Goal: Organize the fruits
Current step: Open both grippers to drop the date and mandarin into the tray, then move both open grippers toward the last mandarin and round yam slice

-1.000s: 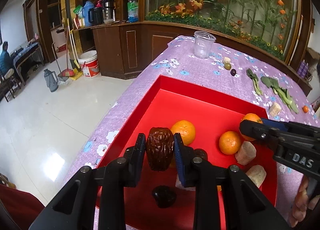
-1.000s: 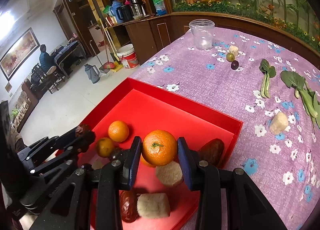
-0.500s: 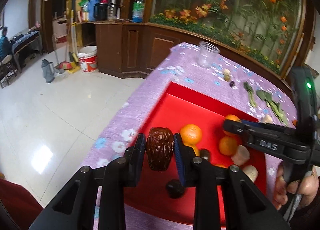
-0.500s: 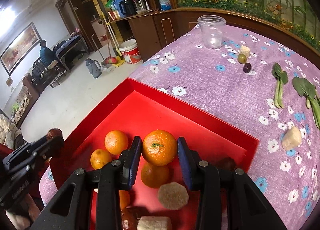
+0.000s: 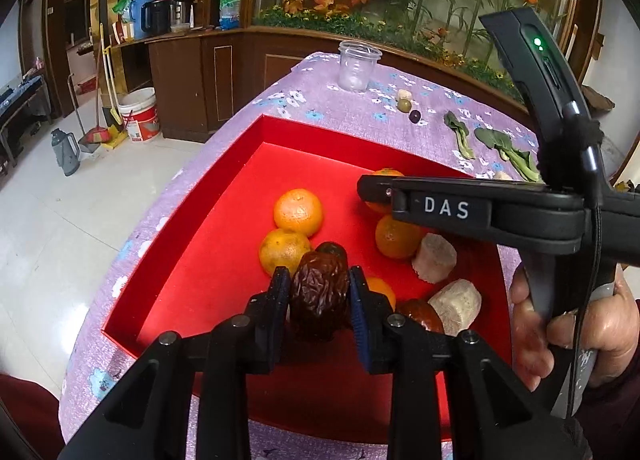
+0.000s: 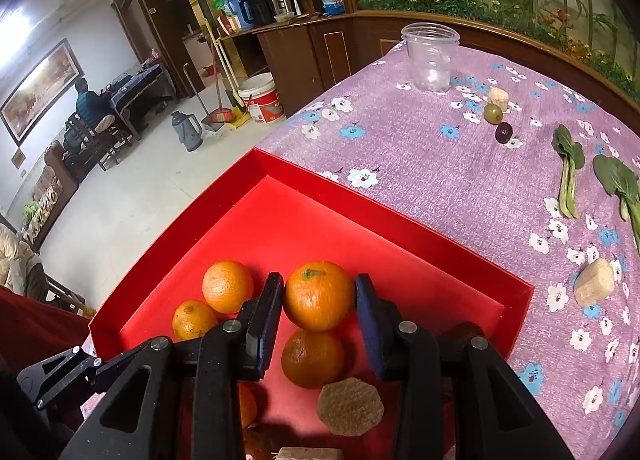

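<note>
Clamped between the blue-lined pads of the right gripper (image 6: pixel 319 300): a round orange tangerine (image 6: pixel 319 296), held just above the floor of the shallow red cardboard tray (image 6: pixel 280 170). Narrow grip, both pads flat against the peel. Directly beneath, a second tangerine (image 6: pixel 313 358) and a pale, many-sided root slice (image 6: pixel 350 406).

Between the pads of the left gripper (image 5: pixel 319 300): a wrinkled dark-brown dried date (image 5: pixel 318 292), upright, over the near part of the same tray. Opening at this moment, with the pads close against the date's sides and no clear gap to make out.

Lying loose in the tray: two more tangerines side by side at the left (image 5: pixel 298 212), another dark date (image 5: pixel 420 316), and two pale cut root chunks (image 5: pixel 434 258).

Printed in white capitals on the right gripper's black side, in the left wrist view: "DAS". Above it, a small green light on the handle, gripped by a bare hand (image 5: pixel 580 324).

Under the tray, a purple tablecloth with white and blue flowers (image 6: pixel 440 164). Farther out on the cloth: a clear plastic cup (image 5: pixel 357 66), a green grape (image 5: pixel 405 105) touching a dark purple grape (image 5: pixel 415 116), two sprigs of leafy greens (image 5: pixel 508 152), one more pale chunk (image 6: pixel 594 282).

On the floor beyond, a white bucket with a red label (image 5: pixel 138 114), lettering too small to read; likewise the label on the bottle on the wooden counter.
</note>
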